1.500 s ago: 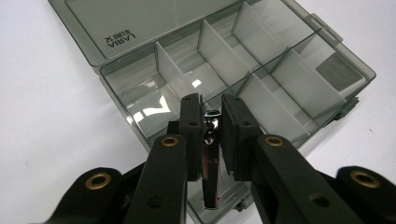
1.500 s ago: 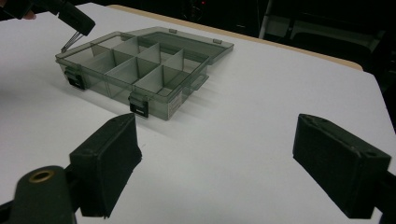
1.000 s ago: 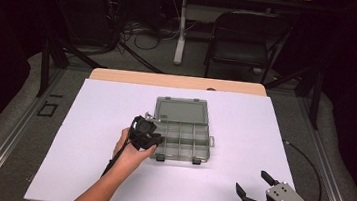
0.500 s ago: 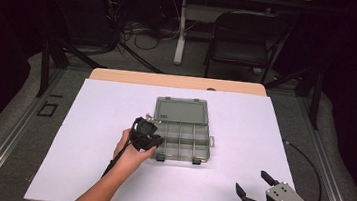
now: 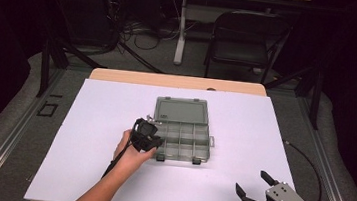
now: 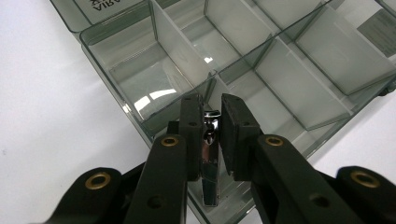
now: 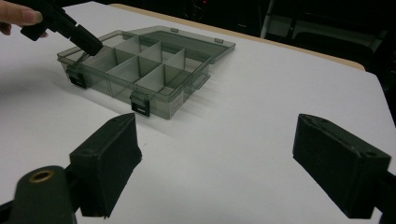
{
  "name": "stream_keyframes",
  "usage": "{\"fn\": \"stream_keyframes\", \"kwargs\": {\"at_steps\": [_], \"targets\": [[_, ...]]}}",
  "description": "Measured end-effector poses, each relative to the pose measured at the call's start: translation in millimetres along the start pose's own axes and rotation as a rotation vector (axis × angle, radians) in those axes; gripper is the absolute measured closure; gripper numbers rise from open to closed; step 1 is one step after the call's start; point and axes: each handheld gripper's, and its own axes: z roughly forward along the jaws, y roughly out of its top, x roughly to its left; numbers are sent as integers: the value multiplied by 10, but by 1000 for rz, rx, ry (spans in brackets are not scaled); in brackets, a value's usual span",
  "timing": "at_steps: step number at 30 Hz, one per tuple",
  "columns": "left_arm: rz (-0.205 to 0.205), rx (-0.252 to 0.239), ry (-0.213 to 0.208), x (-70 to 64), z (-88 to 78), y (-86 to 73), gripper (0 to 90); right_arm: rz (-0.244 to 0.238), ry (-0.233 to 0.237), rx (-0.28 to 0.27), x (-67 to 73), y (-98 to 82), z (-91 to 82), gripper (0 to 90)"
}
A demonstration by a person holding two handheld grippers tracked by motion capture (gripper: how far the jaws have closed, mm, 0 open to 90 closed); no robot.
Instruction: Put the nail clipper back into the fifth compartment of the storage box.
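One small shiny metal clip (image 6: 208, 154), clamped in my left hand-held gripper (image 6: 208, 122) over the near-left compartment of the open organiser box (image 5: 183, 131), mid-worktop (image 5: 105, 108). Next, I judge: lower, release. Right hand-held gripper (image 7: 215, 163) idle, jaws apart.

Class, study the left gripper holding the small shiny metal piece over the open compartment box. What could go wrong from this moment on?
1. The left gripper pinches the shiny metal piece by a narrow, smooth edge; it could slip or twist before release.
2. It hangs above the compartment box close to its near wall and a divider, so it might drop into the wrong cell or outside.
3. The right gripper is open and far away, so nothing steadies the light box if nudged.
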Motion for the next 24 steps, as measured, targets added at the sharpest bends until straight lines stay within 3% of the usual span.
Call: {"fn": "stream_keyframes", "kwargs": {"at_steps": [18, 24], "targets": [[-4, 15, 4, 1, 1, -7, 789, 6, 2, 1, 11, 0, 5, 141], [-8, -24, -1, -11, -81, -6, 663, 7, 2, 0, 14, 1, 7, 141]]}}
